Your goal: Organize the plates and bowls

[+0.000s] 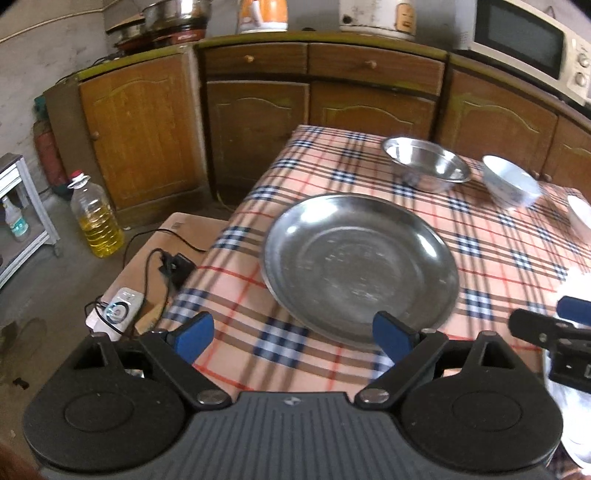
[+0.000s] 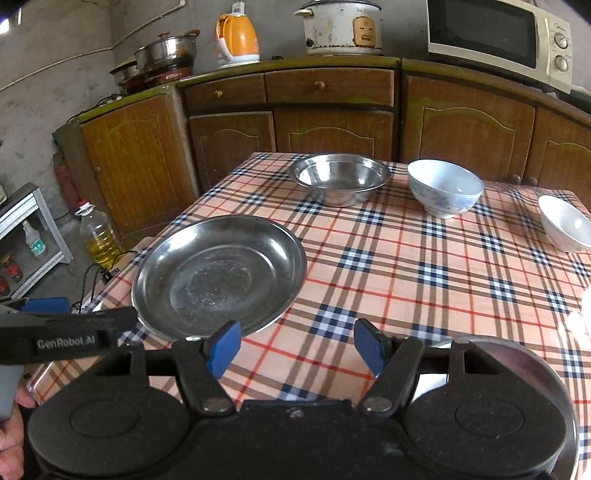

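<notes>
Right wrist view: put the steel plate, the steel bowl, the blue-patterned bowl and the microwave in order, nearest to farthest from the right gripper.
From the right gripper:
1. Steel plate, just ahead, left.
2. and 3. Steel bowl, far centre, and blue-patterned bowl, far right: too close to call.
4. Microwave, on the cabinets behind.

We see a cloth-covered counter (image 2: 406, 266) carrying four dishes. Nearest us, toward its left edge, lies a metal plate (image 2: 219, 273). Behind it, at the far edge, sits a metal bowl (image 2: 340, 177). To the right of that bowl stands a china bowl (image 2: 445, 188), and further right, at the counter's right edge, a second china bowl (image 2: 565, 221) is tilted. All four stand apart. Behind the counter runs a row of cabinets (image 2: 332, 122); on top of them, from left to right, stand a pot (image 2: 168, 50), a kettle (image 2: 238, 37), a rice cooker (image 2: 341, 27) and a microwave (image 2: 498, 37). On the floor left of the counter stands an oil bottle (image 2: 96, 234).
</notes>
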### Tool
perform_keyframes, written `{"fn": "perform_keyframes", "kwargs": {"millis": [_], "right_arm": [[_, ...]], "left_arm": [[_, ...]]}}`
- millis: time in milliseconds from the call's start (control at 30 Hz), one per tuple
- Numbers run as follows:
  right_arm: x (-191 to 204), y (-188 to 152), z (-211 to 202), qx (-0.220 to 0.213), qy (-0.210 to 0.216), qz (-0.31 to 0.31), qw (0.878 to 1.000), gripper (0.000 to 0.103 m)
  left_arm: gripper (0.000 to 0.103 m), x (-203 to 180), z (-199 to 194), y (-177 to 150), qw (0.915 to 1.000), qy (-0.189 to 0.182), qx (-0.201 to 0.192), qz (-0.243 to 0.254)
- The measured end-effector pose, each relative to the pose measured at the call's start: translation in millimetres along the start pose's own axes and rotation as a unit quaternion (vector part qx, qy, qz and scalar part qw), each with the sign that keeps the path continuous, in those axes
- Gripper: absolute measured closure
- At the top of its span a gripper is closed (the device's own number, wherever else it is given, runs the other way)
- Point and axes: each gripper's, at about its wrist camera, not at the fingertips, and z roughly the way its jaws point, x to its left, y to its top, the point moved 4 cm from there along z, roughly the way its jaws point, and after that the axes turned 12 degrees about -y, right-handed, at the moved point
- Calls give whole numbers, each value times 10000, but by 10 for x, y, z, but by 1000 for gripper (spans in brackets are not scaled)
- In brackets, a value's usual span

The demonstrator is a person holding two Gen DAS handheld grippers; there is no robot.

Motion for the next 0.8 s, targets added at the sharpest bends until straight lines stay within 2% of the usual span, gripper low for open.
{"fn": "perform_keyframes", "kwargs": {"millis": [300, 567, 800], "right_arm": [[116, 133, 369, 232, -18, 73, 9997, 22], [230, 274, 768, 384, -4, 45, 9993, 22], [305, 305, 1075, 585, -15, 152, 9982, 22]], "left_arm": [[7, 356, 366, 302, 9995, 265, 19, -159], [9, 422, 666, 438, 9998, 204, 79, -7], [21, 433, 809, 468, 9999, 27, 76, 112]]}}
